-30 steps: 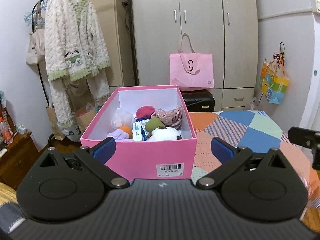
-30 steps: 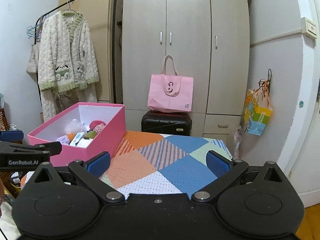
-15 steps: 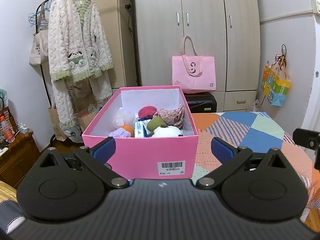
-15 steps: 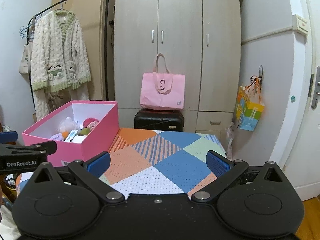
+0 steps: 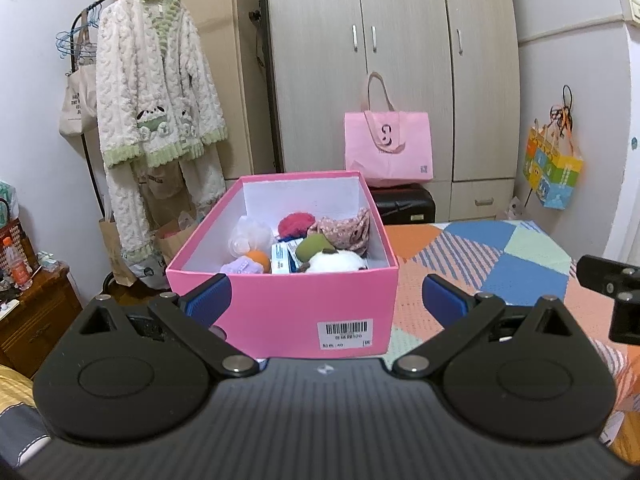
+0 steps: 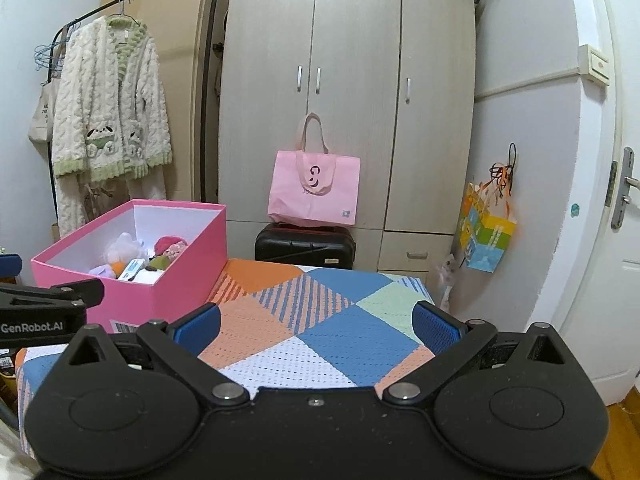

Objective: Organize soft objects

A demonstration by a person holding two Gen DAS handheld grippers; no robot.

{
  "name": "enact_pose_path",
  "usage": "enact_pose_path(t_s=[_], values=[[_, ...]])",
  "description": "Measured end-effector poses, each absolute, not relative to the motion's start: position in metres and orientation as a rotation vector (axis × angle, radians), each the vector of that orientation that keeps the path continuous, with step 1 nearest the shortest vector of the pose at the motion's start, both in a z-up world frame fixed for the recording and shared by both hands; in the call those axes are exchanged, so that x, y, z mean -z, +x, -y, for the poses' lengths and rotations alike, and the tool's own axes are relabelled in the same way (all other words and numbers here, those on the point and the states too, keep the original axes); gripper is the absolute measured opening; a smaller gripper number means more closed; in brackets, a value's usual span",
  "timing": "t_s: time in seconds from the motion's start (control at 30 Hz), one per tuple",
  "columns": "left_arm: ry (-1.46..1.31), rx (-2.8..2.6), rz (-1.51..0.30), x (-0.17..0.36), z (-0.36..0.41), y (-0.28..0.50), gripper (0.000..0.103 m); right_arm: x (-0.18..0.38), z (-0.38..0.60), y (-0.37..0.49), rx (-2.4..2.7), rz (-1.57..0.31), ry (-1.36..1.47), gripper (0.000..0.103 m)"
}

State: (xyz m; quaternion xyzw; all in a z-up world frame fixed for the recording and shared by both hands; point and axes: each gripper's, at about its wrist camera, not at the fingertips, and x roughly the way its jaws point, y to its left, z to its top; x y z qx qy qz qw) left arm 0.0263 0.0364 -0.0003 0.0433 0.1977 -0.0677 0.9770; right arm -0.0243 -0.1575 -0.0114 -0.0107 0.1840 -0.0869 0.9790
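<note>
Both hand-held grippers, left [image 5: 325, 295] and right [image 6: 316, 323], are released and hold nothing. Soft objects [image 5: 308, 246] already lie inside the pink box [image 5: 280, 308] on the table [image 6: 320, 320]. Beside the box, the cloth is bare, so the task looks nearly done.

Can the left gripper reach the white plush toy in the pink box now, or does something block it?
Probably yes: the left gripper is open, the pink box has no lid, and the white plush toy lies on top near the front wall.
</note>
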Motion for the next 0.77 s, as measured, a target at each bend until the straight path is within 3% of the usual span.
enact_pose_path(t_s=[0.77], values=[[0.075,0.145,-0.397,0.0014,-0.0368,0.0252,0.103,0.0122,0.1566,-0.0224,0.185,-0.378,-0.014,0.103]])
